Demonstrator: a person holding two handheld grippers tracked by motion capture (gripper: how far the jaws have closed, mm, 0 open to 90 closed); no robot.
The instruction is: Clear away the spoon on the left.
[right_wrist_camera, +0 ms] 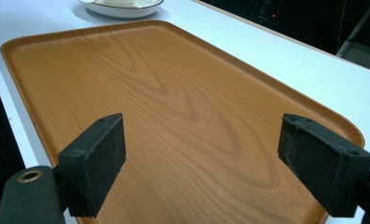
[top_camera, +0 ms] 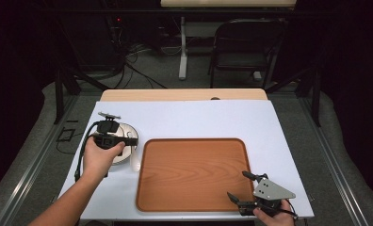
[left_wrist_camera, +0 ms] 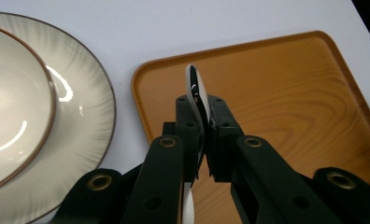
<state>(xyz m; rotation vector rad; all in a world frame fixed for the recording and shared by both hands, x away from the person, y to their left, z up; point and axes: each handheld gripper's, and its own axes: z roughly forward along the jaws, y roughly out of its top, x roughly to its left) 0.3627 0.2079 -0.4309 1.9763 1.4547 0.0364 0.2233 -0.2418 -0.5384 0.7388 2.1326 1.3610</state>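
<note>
A white spoon stands edge-on between the pads of my left gripper, which is shut on it. In the high view the spoon hangs just off the left edge of the wooden tray, with my left gripper above it. A cream bowl sits on a ribbed plate to the left of the jaws. My right gripper stands open over the tray's near right corner. Nothing is between its pads but bare tray.
The tray lies in the middle of a white table top. The plate with the bowl is at the table's left. A black folding chair and a table leg stand on the floor beyond the far edge.
</note>
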